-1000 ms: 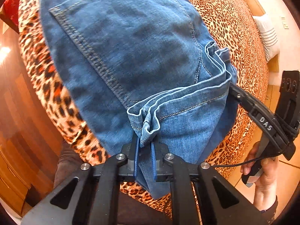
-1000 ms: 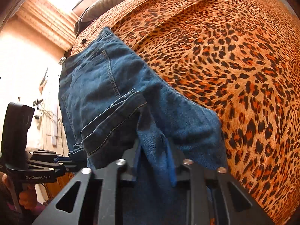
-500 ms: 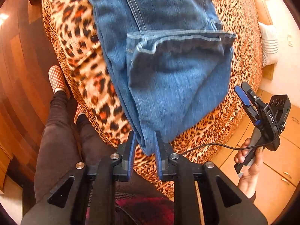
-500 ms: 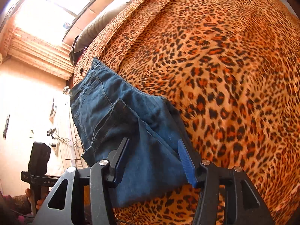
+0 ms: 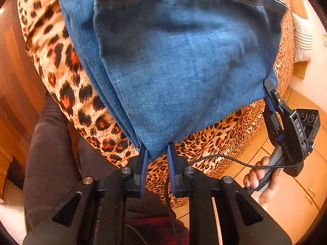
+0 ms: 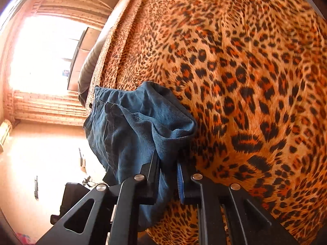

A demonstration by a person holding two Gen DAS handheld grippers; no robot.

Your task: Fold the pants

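Blue denim pants point(image 5: 179, 65) lie folded on a leopard-print bed cover point(image 5: 61, 77), with the folded edge at the near bed edge. My left gripper point(image 5: 157, 153) is shut on the near left corner of the fold. My right gripper point(image 6: 168, 161) is shut on the other corner of the pants point(image 6: 139, 126), which bunch up above its jaws. The right gripper also shows in the left wrist view point(image 5: 269, 94), pinching the denim's right corner, held by a hand point(image 5: 259, 177).
The leopard cover point(image 6: 245, 81) spreads wide to the right of the pants. The person's dark-trousered legs point(image 5: 51, 153) stand against the bed edge. A wooden floor point(image 5: 286, 194) lies to the right, and a bright window point(image 6: 47, 51) is at the far side.
The grippers were open and drawn back from the pants half a second ago. Both have moved in and shut on the two corners of the folded edge.
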